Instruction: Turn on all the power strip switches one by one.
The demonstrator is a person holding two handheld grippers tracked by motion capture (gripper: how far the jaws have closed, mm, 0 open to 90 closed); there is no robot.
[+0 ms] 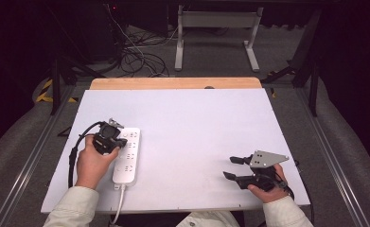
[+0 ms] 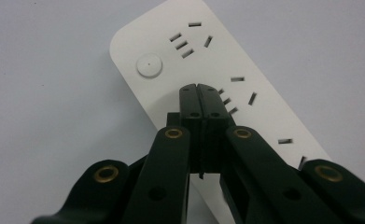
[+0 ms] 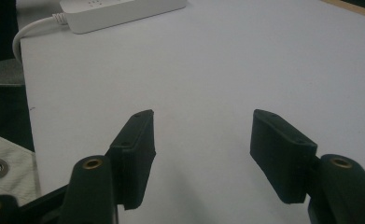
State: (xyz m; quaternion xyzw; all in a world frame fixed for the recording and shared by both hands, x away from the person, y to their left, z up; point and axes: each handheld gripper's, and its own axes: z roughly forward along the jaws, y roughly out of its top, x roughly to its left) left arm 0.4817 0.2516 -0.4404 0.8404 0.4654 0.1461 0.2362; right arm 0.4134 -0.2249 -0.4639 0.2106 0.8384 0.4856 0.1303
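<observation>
A flat white plastic power strip (image 1: 127, 155) lies near the left edge of the pale grey table (image 1: 197, 123), its white cable (image 1: 119, 203) running off the near edge. The left gripper (image 2: 197, 87) hangs over it with its jaws pressed together and nothing between them, tips just over the strip's face between the round white switch button (image 2: 149, 65) and a group of socket slots. If the aim is that button, the tips sit to one side of it, so a push straight down would land on bare plastic or catch a slot. A slanted push could also slide the light strip across the smooth table or tip it. The right gripper (image 1: 234, 168) rests well apart at the near right, jaws wide and empty, so nothing steadies the strip.
</observation>
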